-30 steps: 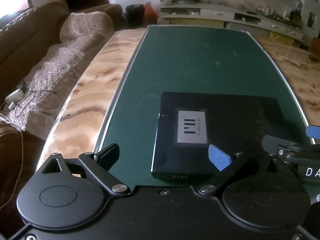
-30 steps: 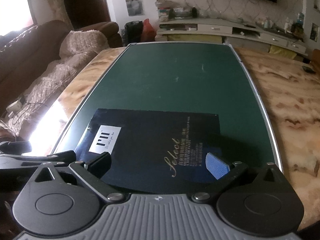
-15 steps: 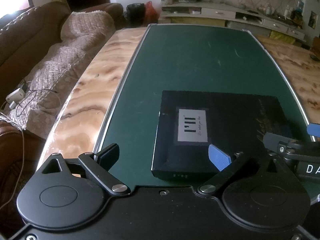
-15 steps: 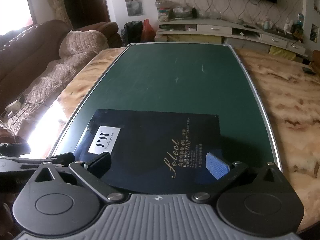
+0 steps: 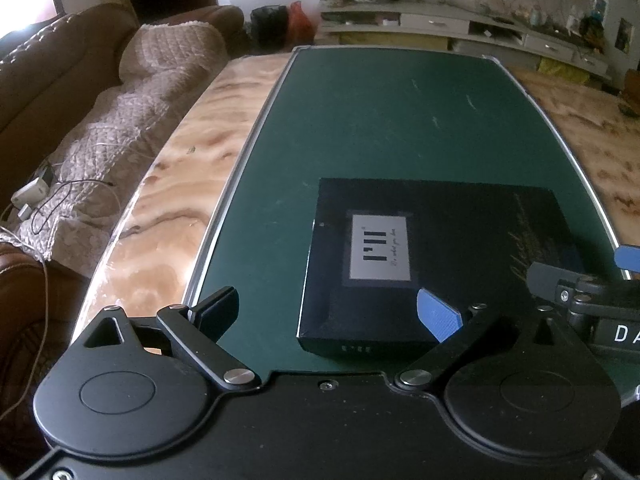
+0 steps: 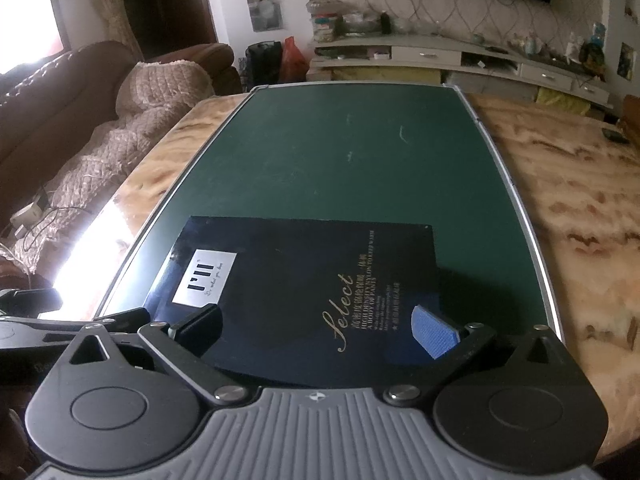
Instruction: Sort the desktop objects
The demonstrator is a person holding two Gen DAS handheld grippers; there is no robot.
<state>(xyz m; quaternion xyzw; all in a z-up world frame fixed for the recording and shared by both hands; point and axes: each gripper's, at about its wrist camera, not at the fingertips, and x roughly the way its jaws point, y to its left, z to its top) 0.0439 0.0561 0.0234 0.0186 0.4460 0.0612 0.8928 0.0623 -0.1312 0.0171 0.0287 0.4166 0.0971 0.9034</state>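
Box (image 5: 432, 256) unmoved — both grippers still spread.

Brown leather sofa (image 5: 52, 68) with quilted beige throw (image 5: 132, 120) — left of marble-patterned table (image 5: 176, 184); green mat (image 6: 352, 168) on top; long white cabinet (image 6: 460, 60) along far wall — cluttered.

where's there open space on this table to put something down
The far half of the green mat, beyond the black box, is bare up to its metal rim. The marble strips either side of the mat are also free. It is crowded near the front: the box fills that end, with the left gripper and right gripper open over it.
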